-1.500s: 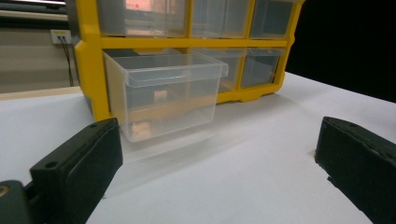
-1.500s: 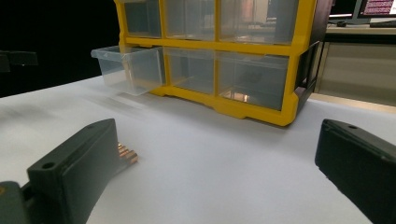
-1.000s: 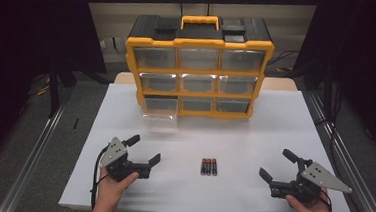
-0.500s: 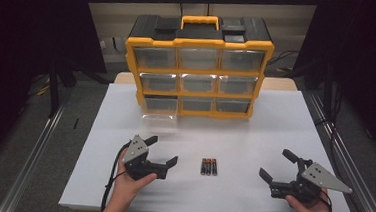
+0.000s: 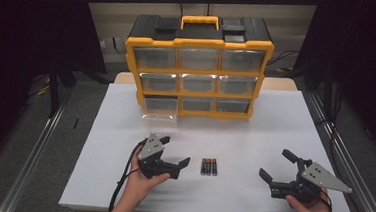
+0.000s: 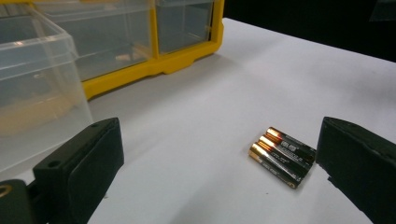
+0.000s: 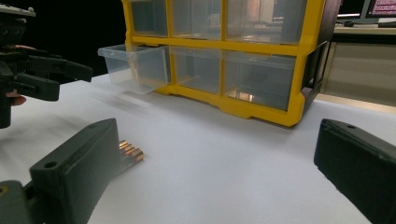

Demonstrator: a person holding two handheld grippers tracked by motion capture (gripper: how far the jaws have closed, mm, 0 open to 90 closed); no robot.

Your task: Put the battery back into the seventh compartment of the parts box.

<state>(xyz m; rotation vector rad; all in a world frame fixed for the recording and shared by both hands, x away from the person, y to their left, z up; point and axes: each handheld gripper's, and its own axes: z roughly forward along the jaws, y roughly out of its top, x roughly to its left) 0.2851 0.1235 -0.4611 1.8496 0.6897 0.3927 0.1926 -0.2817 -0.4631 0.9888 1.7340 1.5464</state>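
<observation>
Three AA batteries (image 5: 209,166) lie side by side, touching, on the white desk (image 5: 274,137), near its front edge and midway between the two hands. Their long axes run near to far; in the left gripper view their copper-coloured ends (image 6: 264,142) point toward the yellow drawer organizer (image 5: 199,66) at the far side. The organizer's bottom-left clear drawer (image 5: 159,109) is pulled out, probably to receive them. The left gripper (image 5: 175,155) sits just left of the batteries, jaws wide apart and angled toward them, likely lining up for a pinch across the pack. The right gripper (image 5: 277,165) waits well to the right, jaws also spread and holding nothing.
</observation>
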